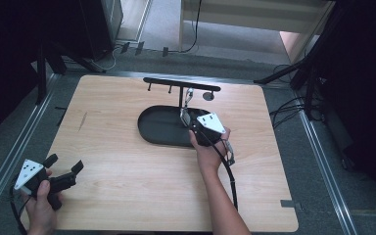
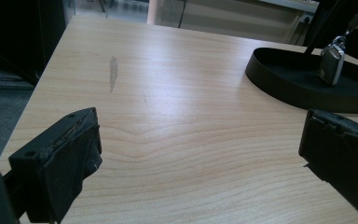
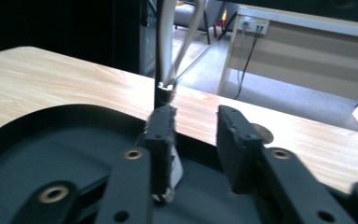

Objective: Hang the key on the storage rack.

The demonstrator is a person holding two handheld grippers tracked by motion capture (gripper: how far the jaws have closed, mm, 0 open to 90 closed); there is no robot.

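Note:
A black oval tray [image 1: 149, 128] lies at mid-table, with a thin post and a black hook bar [image 1: 181, 84] rising from its far side. A silver key fob [image 1: 185, 115] hangs from the bar on a clip and strap [image 3: 167, 42], its lower end down in the tray. My right gripper [image 1: 189, 121] reaches into the tray at the fob. In the right gripper view the jaws [image 3: 193, 119] stand apart with an empty gap, and the fob [image 3: 176, 170] peeks out beside the left jaw. My left gripper [image 1: 64, 163] is open above bare wood at the front left [image 2: 200, 126].
The wooden table [image 1: 127, 181] has dark floor and metal rails around it. A small round dark disc [image 1: 208, 96] lies behind the tray. From the left gripper view the tray [image 2: 279, 88] and fob [image 2: 332, 63] sit far off to the right.

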